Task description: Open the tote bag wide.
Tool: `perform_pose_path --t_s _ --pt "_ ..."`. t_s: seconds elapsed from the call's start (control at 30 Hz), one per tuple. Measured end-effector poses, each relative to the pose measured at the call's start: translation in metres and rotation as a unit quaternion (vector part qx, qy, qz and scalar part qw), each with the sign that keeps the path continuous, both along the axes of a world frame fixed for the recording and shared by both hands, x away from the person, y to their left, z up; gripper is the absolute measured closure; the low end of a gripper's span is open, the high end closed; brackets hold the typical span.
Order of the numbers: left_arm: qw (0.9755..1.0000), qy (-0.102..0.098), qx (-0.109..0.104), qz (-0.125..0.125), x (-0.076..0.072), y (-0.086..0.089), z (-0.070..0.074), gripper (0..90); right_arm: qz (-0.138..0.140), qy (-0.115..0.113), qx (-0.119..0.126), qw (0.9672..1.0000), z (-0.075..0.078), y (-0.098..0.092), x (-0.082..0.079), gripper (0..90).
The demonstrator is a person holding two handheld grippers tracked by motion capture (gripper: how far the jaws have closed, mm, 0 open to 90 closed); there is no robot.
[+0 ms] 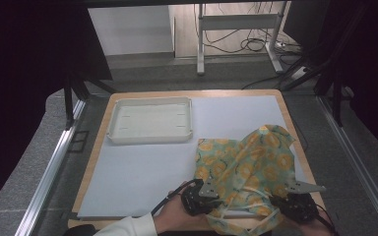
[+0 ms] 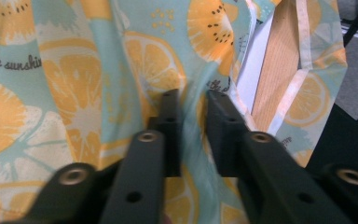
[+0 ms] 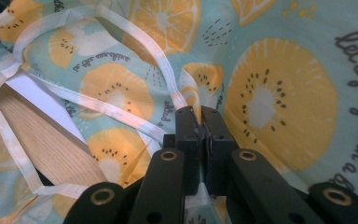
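A crumpled cloth (image 1: 246,162) printed with orange and lemon slices on pale teal, edged with white tape, lies at the near right of the table. My left gripper (image 1: 211,196) sits at its near left edge. In the left gripper view the left gripper (image 2: 193,100) has a raised fold of the cloth (image 2: 74,70) pinched between its jaws. My right gripper (image 1: 280,199) is at the cloth's near right edge. Its jaws stand tight together in the right gripper view, the right gripper (image 3: 200,114) nipping a thin bit of the cloth (image 3: 279,93).
A shallow white tray (image 1: 150,137) stands empty at the back left of the pale blue mat (image 1: 142,172). The wooden table edge (image 3: 42,140) shows under the cloth near me. Metal rails run along both sides of the table.
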State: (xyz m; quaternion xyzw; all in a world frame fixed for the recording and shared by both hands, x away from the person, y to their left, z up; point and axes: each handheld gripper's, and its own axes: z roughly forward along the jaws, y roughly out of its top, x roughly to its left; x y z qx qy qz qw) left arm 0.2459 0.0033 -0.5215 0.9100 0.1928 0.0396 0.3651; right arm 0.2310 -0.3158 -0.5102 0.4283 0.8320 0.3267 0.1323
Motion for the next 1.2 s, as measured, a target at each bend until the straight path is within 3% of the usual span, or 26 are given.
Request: perform_pose_path --t_s 0.1,0.27,0.37,0.47,0.67,0.93,1.13,1.2 --pt "0.9999 0.010 -0.010 -0.003 0.002 0.003 0.001 86.8 -0.002 -0.004 0.001 1.0000 0.001 -0.001 0.000 86.6" --pt "0.9986 0.020 -0.048 -0.001 0.002 0.013 0.009 89.3 -0.005 -0.012 0.012 0.9998 0.006 -0.004 -0.002 86.8" --pt "0.9973 0.032 -0.066 0.001 0.004 0.018 0.014 89.6 -0.006 -0.017 0.019 0.9997 0.009 -0.005 -0.003 87.1" --pt "0.9944 0.041 -0.097 0.004 0.007 0.027 0.024 89.6 0.000 -0.037 0.041 0.9985 0.020 -0.006 -0.007 87.4" --pt "0.9918 0.031 -0.124 0.001 0.006 0.037 0.039 89.6 0.006 -0.076 0.071 0.9945 0.042 -0.006 -0.015 88.0" --pt "0.9889 0.027 -0.146 0.006 0.010 0.045 0.052 89.6 0.010 -0.106 0.089 0.9904 0.057 -0.003 -0.018 88.5" --pt "0.9862 0.023 -0.163 0.011 0.015 0.051 0.063 89.6 0.007 -0.130 0.103 0.9861 0.069 -0.005 -0.017 88.7" --pt "0.9850 0.022 -0.170 0.012 0.018 0.053 0.068 89.6 0.006 -0.148 0.107 0.9832 0.077 -0.005 -0.016 88.7"
